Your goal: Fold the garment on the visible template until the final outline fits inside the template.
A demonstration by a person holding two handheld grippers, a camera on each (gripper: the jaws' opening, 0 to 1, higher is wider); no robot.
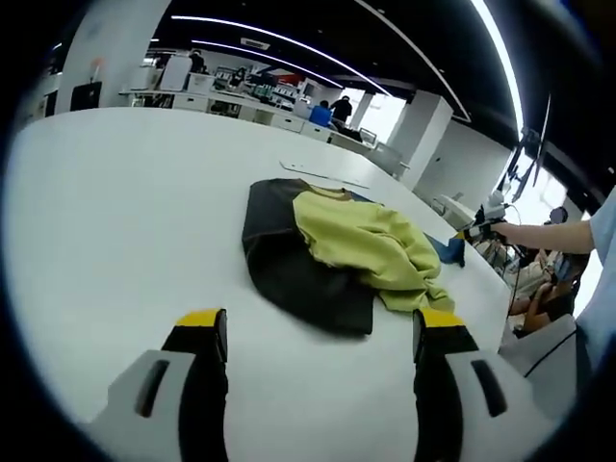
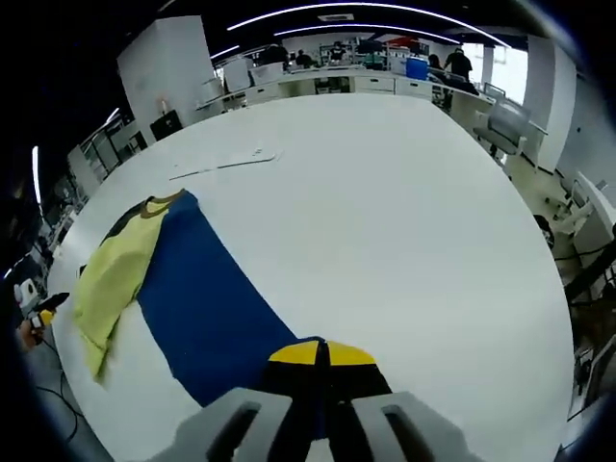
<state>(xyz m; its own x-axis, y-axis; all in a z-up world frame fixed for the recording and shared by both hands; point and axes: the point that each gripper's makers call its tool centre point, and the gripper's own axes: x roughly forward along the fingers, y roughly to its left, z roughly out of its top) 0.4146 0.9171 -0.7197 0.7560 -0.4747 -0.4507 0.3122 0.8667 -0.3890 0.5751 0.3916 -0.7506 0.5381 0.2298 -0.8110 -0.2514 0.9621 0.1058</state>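
Garment (image 1: 361, 245), yellow-green and partly bunched, lies on the dark blue template (image 2: 207, 308) on the white table (image 2: 404, 212); right gripper (image 2: 322, 354), jaws closed together, pinches the template's near edge, apparently to hold it, while left gripper (image 1: 318, 327) hovers wide open, empty.

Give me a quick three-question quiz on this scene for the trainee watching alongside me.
1. True or false: the left hand-held gripper has its jaws closed.
2. Pick one. The yellow-green fabric garment is: A) folded into a neat square; B) lying bunched on the dark blue fabric sheet; C) held up in the air.
3. Fill the gap: the right hand-held gripper has its jaws ___ at the sheet's near edge.

Key: 1 false, the jaws stand apart; 2 B; 3 shut.
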